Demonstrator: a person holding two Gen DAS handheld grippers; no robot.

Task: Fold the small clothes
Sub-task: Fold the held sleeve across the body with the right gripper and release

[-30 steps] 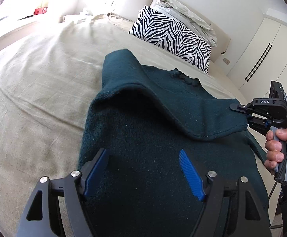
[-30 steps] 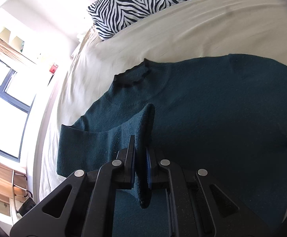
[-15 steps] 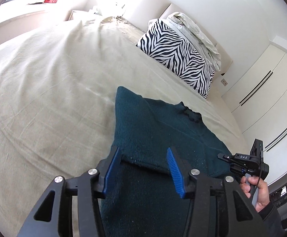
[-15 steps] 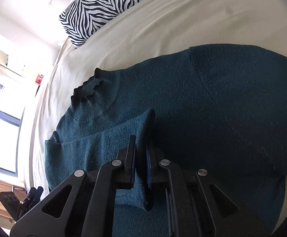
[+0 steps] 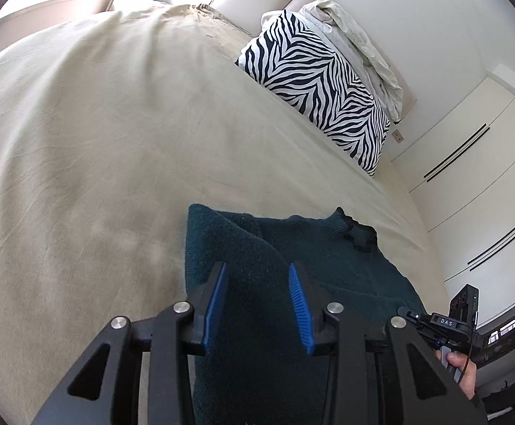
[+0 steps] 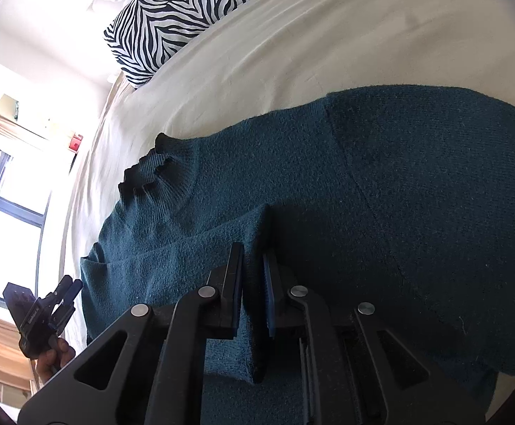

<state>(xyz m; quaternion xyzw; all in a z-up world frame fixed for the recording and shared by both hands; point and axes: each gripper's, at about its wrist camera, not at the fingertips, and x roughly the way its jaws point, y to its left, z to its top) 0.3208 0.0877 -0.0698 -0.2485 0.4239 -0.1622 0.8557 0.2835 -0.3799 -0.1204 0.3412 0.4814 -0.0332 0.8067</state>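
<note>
The left hand-held gripper (image 5: 257,304) hangs with its blue pads wide apart over a raised fold of the teal sweater (image 5: 286,283), gripping nothing. The right hand-held gripper (image 6: 254,283) is clamped on a folded sleeve edge of the sweater; its body, seen from the left wrist view, carries the letters "DAS". The sweater lies flat on the bed (image 5: 98,141), its ruffled collar (image 6: 144,173) pointing toward the zebra-striped pillow (image 5: 321,88) at the headboard. Bare beige cover stretches wide on the bed's left side. White wardrobe doors (image 5: 477,184) stand beyond.
</note>
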